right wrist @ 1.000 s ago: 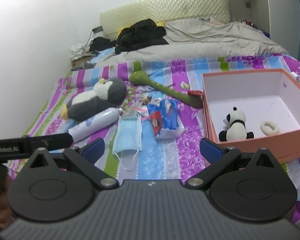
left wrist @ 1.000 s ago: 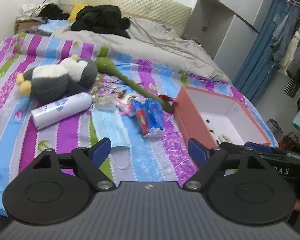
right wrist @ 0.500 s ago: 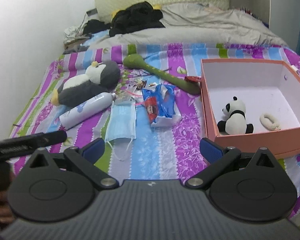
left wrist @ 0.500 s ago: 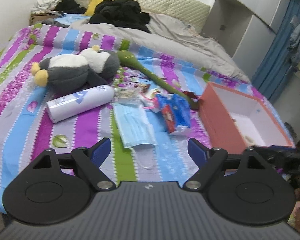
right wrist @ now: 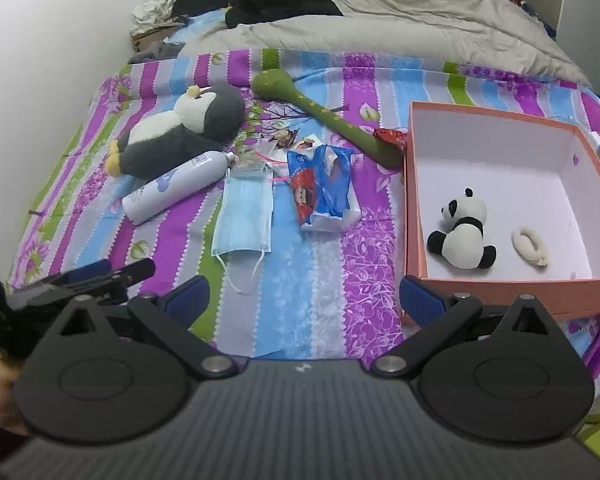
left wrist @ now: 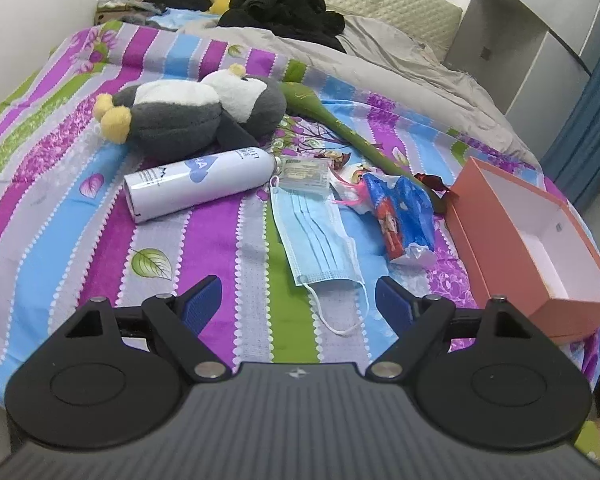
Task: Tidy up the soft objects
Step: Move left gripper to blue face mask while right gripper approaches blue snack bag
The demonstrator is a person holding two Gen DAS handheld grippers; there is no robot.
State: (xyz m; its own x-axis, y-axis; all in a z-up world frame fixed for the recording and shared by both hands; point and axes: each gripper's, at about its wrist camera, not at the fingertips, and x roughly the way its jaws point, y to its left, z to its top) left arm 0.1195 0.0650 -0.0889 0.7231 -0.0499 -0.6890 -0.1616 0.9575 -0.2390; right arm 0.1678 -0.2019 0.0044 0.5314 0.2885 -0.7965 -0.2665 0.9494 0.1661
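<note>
A grey-and-white plush penguin [left wrist: 188, 114] [right wrist: 180, 132] lies on the striped bedspread at the far left. Beside it runs a long green plush toy [left wrist: 340, 128] [right wrist: 332, 118]. A blue face mask [left wrist: 318, 236] [right wrist: 244, 216] and a blue-red tissue pack [left wrist: 404, 216] [right wrist: 324, 188] lie in the middle. The salmon box [left wrist: 496, 248] [right wrist: 414, 208] on the right holds a small plush panda [right wrist: 462, 236] and a white hair tie [right wrist: 530, 246]. My left gripper [left wrist: 298, 302] hangs open over the near bedspread, just short of the mask. My right gripper [right wrist: 302, 294] is open too, near the box's front corner.
A white spray bottle [left wrist: 200, 182] [right wrist: 176, 186] lies in front of the penguin, with small packets [left wrist: 304, 170] beside its cap. Black clothes [left wrist: 284, 8] and a grey duvet [left wrist: 380, 60] cover the far bed. The left gripper's fingers [right wrist: 84, 280] show in the right wrist view.
Both grippers have come closer to the bed and tipped downward, so the objects look larger. The left view has shifted toward the mask and bottle. Neither gripper's opening has changed.
</note>
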